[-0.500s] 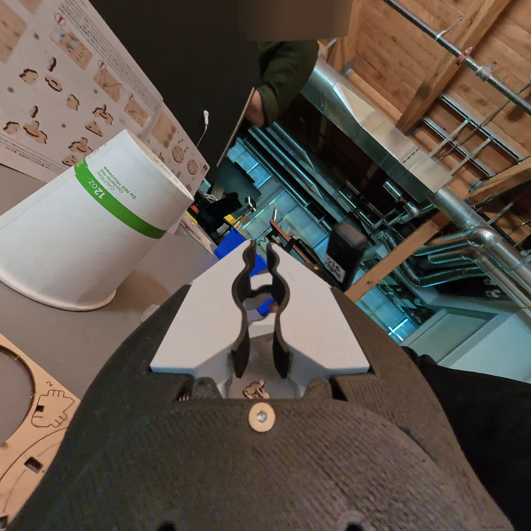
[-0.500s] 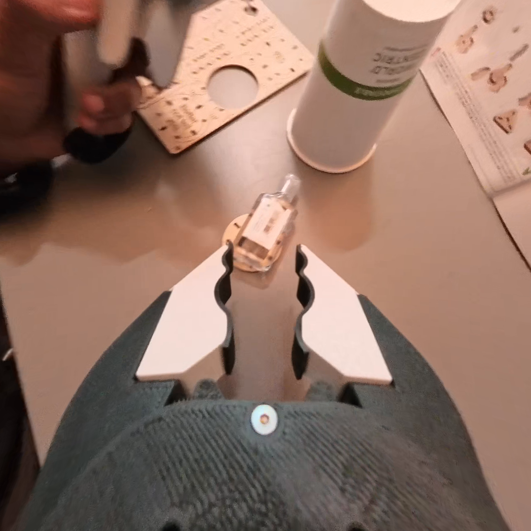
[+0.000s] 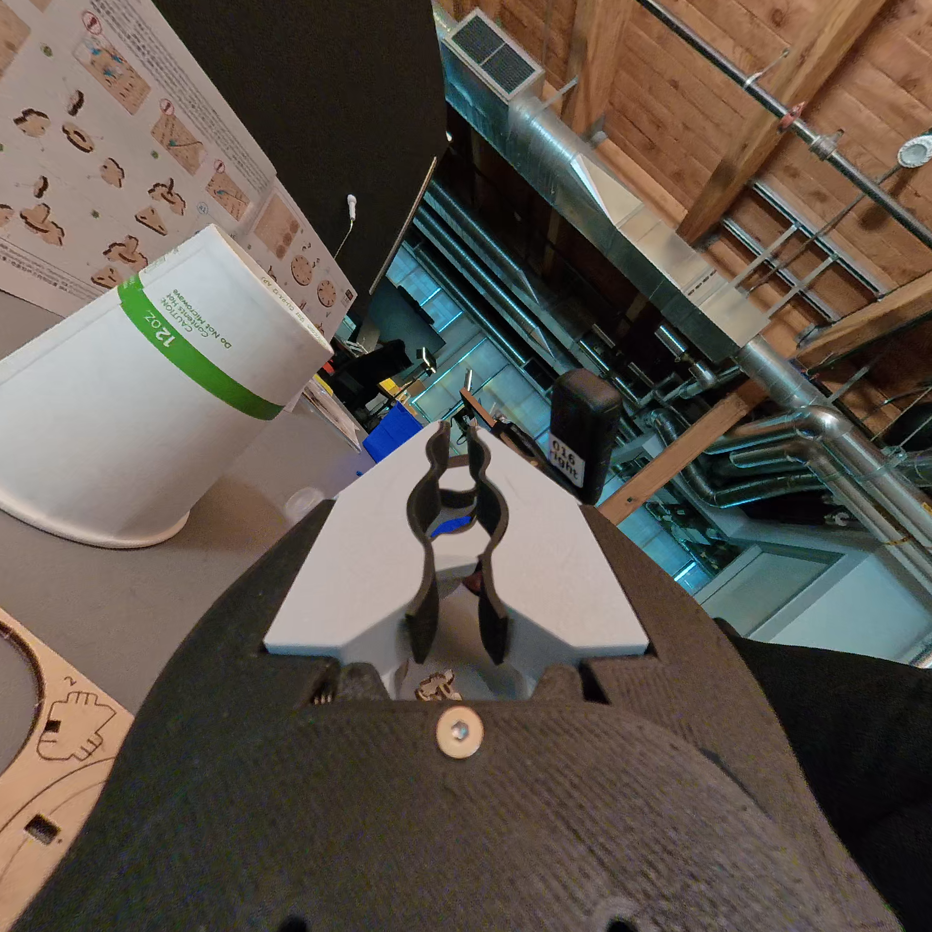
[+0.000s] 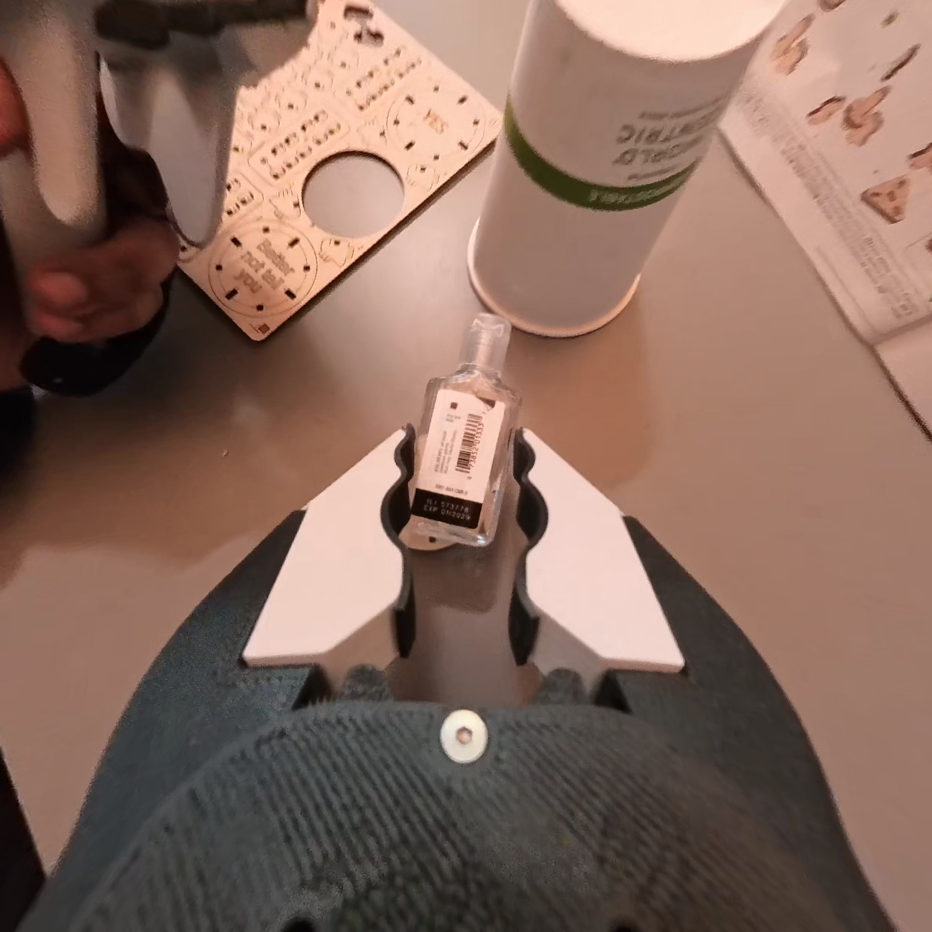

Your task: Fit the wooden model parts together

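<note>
A small clear bottle with a clear cap and a white and black label is seen lying label-up on the grey table, its base resting over a thin wooden disc and its cap pointed toward an upturned white paper cup banded in green. Its lower half is flanked by the fingers of the right gripper; whether it is pressed by the pads cannot be told. The cup is the thing nearest the almost-closed left gripper.
</note>
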The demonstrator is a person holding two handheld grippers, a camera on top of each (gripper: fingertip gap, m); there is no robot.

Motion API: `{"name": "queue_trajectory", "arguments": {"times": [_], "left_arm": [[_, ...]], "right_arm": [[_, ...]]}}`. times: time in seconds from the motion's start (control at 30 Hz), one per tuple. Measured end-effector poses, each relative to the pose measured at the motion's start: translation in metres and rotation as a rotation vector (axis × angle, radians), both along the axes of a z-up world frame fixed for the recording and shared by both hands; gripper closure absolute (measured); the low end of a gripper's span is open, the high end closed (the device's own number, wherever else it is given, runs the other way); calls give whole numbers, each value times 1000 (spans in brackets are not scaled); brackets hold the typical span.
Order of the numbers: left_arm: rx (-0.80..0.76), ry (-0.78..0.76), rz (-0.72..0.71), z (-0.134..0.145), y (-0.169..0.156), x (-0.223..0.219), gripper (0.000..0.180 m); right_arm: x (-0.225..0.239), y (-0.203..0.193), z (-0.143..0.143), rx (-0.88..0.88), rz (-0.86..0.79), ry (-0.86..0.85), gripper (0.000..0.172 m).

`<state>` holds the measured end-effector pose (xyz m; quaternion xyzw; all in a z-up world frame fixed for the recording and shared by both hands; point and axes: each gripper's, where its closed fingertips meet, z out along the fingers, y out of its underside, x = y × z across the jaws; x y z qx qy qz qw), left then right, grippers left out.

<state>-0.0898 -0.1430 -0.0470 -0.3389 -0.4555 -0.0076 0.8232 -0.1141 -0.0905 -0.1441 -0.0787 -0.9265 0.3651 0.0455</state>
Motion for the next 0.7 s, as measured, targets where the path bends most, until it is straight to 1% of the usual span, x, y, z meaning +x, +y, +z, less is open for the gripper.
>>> {"name": "queue_trajectory", "arguments": {"times": [0.1, 0.17, 0.27, 0.33, 0.4, 0.47, 0.53, 0.6, 0.7], "left_arm": [[5, -2, 1, 0, -1, 0, 175], [5, -4, -1, -1, -1, 0, 175], [3, -10, -5, -2, 0, -1, 175], [1, -13, -5, -2, 1, -1, 175], [-4, -17, -4, -3, 1, -1, 175], [-11, -26, -8, -5, 2, -2, 175], [-19, -38, -12, -8, 4, -2, 174], [-24, -49, -12, -11, 4, -2, 174], [-33, -60, -7, -14, 5, -3, 174]], "right_arm": [[-24, 22, 28, -53, -89, 32, 134], [-58, 56, 43, -62, -241, 57, 134], [-118, 127, 48, -27, -493, 72, 134], [-162, 172, 50, -37, -653, 77, 134], [-205, 199, 54, -80, -786, 52, 134], [-252, 212, 57, -102, -894, 50, 134], [-305, 226, 54, -57, -992, 100, 134], [-356, 244, 42, 39, -1078, 147, 134], [-416, 261, 17, 98, -1164, 87, 134]]}}
